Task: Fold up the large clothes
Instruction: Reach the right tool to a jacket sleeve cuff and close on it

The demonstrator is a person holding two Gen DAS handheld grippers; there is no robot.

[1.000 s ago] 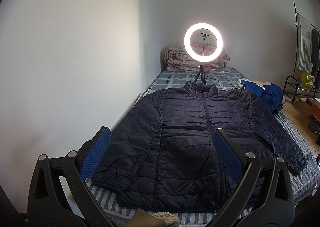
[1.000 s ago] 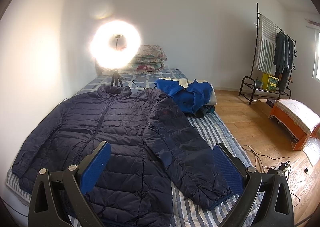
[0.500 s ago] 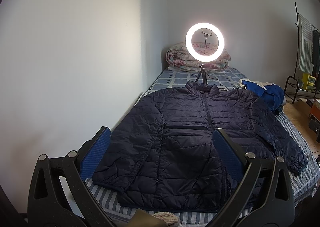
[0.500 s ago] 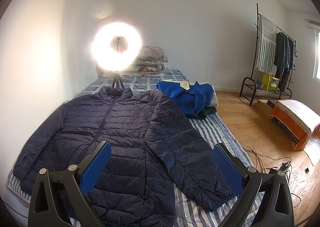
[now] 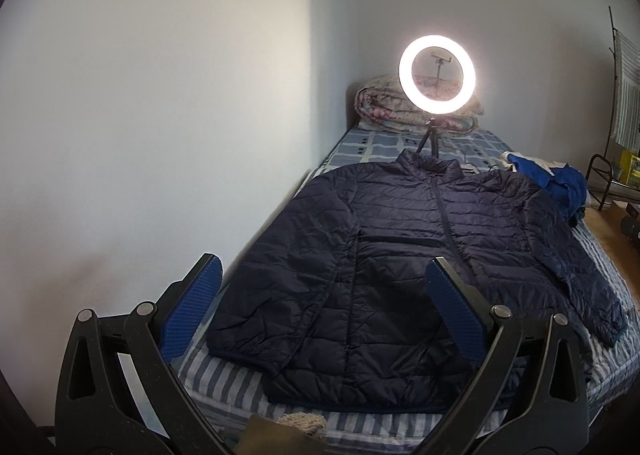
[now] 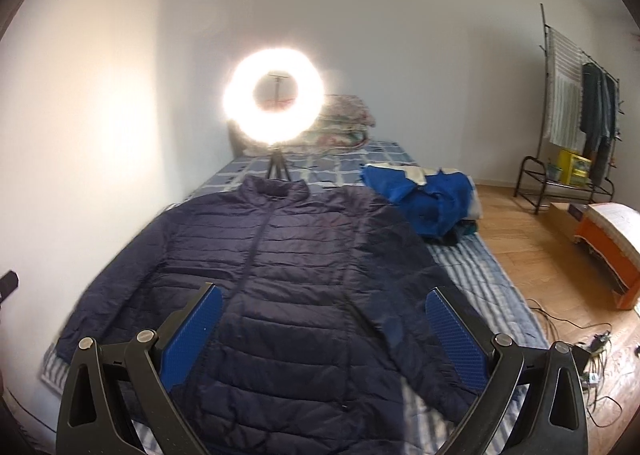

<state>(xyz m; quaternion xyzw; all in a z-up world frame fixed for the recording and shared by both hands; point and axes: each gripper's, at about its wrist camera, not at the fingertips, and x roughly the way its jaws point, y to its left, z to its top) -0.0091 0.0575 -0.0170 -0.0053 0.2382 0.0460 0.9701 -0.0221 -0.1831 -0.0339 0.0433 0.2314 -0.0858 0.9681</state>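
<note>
Jacket lying flat, collar far, hem near.
Left tool (image 5: pixel 322 309) and right tool (image 6: pixel 320 335) are hovering wide open, empty, over the jacket (image 5: pixel 400 255); left sleeve (image 5: pixel 296 279) probably nearest.

Domestic bedroom. Ahead of the claws, a bed (image 6: pixel 476 263) with striped and checked covers stands against white walls; folded quilts (image 6: pixel 344 123) are stacked at its far end behind a lit ring light (image 6: pixel 273 101). Right of the claws — wood floor (image 6: pixel 560 279), a clothes rack (image 6: pixel 576 111) with hanging garments.
</note>
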